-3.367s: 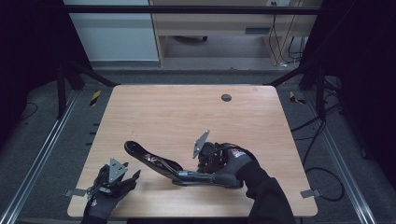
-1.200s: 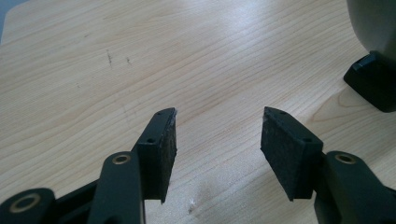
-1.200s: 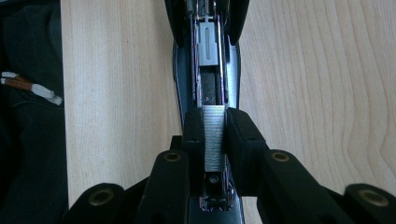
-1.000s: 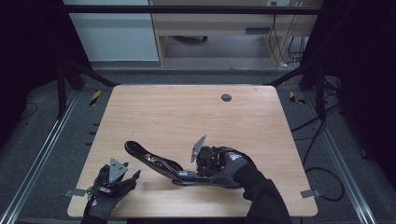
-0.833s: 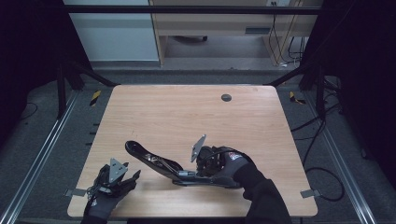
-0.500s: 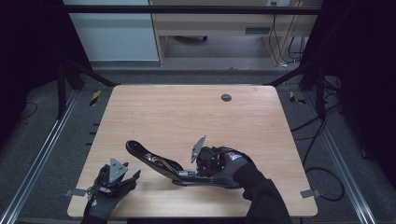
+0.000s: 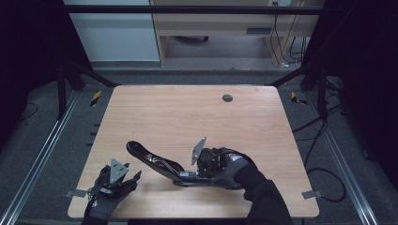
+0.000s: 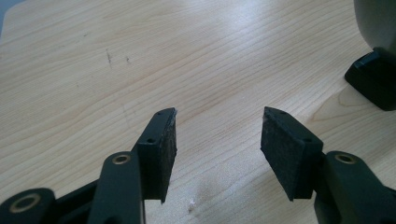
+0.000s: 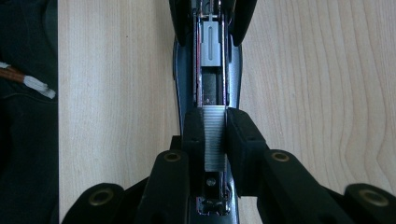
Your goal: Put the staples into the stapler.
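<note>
We counted 2 grippers, 1 stapler and 1 strip of staples on the table (image 7: pixel 187 112). The stapler (image 7: pixel 159 164) was lying swung open, with its top arm reaching up and away past the tips of the right gripper (image 7: pixel 185 174). That right gripper (image 9: pixel 215 135) had its 2 jaws closed snug on the strip of staples (image 9: pixel 215 137), 1 pad on each side, holding it right over the stapler's (image 9: pixel 210 70) open channel, so the stapler sat directly under and ahead of the tips. A grey pusher block sat further up the channel, beyond the strip.

The left gripper (image 7: pixel 129 180) was off to the side of the stapler's base, near but not touching. Its (image 8: pixel 217 135) 2 jaws stood wide apart with nothing between them, just bare wood under the gap. A black corner of the stapler (image 8: pixel 373 84) sat ahead and off to the right of its tips.
</note>
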A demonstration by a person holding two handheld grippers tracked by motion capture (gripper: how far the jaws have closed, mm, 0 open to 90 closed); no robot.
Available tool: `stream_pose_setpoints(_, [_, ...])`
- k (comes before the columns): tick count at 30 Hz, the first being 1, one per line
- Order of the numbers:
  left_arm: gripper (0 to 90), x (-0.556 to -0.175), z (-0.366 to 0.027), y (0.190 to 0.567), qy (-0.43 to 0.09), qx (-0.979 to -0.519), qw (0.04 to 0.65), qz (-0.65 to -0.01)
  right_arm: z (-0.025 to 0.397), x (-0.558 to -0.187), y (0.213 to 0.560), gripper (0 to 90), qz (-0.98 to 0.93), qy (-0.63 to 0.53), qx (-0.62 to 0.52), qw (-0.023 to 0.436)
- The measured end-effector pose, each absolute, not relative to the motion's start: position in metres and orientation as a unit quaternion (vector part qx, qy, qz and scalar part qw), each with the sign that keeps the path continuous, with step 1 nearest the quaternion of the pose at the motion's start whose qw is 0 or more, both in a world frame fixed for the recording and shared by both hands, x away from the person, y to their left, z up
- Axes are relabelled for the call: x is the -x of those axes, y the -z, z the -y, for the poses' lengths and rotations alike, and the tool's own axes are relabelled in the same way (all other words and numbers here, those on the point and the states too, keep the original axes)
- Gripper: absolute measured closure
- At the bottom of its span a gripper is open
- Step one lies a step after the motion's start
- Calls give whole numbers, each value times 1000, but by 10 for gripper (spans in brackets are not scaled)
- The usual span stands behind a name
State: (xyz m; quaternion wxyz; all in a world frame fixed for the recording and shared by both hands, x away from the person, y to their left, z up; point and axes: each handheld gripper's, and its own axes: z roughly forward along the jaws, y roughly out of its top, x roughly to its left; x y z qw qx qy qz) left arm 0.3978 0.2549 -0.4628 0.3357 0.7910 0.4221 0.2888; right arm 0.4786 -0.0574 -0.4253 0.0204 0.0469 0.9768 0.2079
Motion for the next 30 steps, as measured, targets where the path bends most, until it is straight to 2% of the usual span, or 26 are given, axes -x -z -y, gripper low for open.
stream_pose_setpoints(11, [448,-398,-255,463,-288,-792,335,-422,58,-480,426,766,-977,-202,-59,16])
stream_pose_setpoints(20, [448,-398,-255,462,-287,-790,338,-423,64,-479,415,734,-968,-233,-85,31])
stream_pose_setpoints(30, [447,-394,-255,459,-288,-783,356,-421,82,-473,407,714,-944,-281,-153,80])
